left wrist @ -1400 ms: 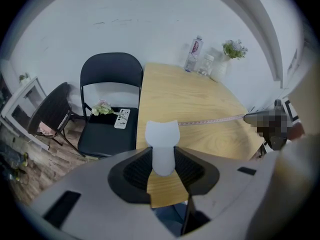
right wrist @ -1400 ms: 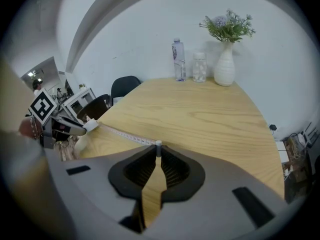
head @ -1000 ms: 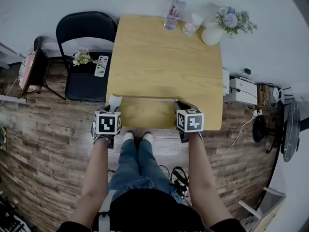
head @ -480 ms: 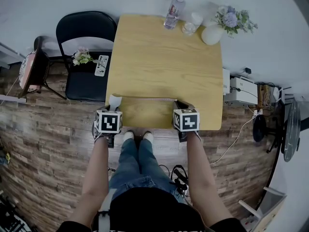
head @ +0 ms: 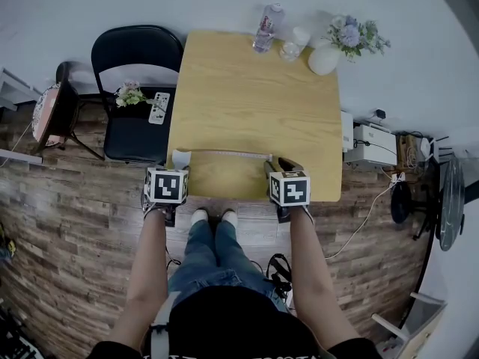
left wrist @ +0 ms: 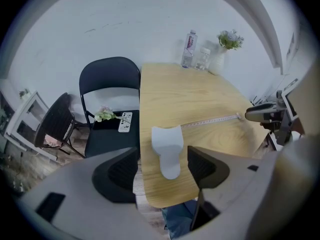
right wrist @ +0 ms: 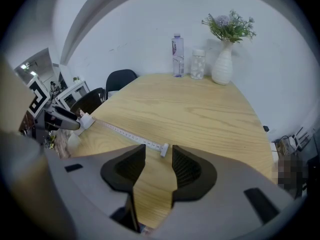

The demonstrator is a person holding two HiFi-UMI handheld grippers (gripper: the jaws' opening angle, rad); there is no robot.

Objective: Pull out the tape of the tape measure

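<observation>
- Jaws on the left gripper (left wrist: 162, 156) are opening at the near edge of the table (head: 254, 88). The white case (head: 180, 158) of the tape measure sits between them, but the pads do not press on it.
- Jaws on the right gripper (right wrist: 158, 156) are opening too. The end tab (right wrist: 163, 149) of the tape lies on the wood just in front of them, and they hold nothing.
- Tape (head: 224, 153) runs flat along the near edge, from the case on the left to the tab on the right. It looks pulled out, so I think the job is nearly done.
- Letting go is the step now, I think. It is best to open wide and back away slowly and straight, so no jaw bumps the case or catches the tab. A knock might send the tape sliding back in.
- Farther off, a bottle (head: 263, 28), a jar (head: 292, 43) and a white vase (head: 324, 60) stand at the far edge. A black chair (head: 138, 88) stands left of the table.
</observation>
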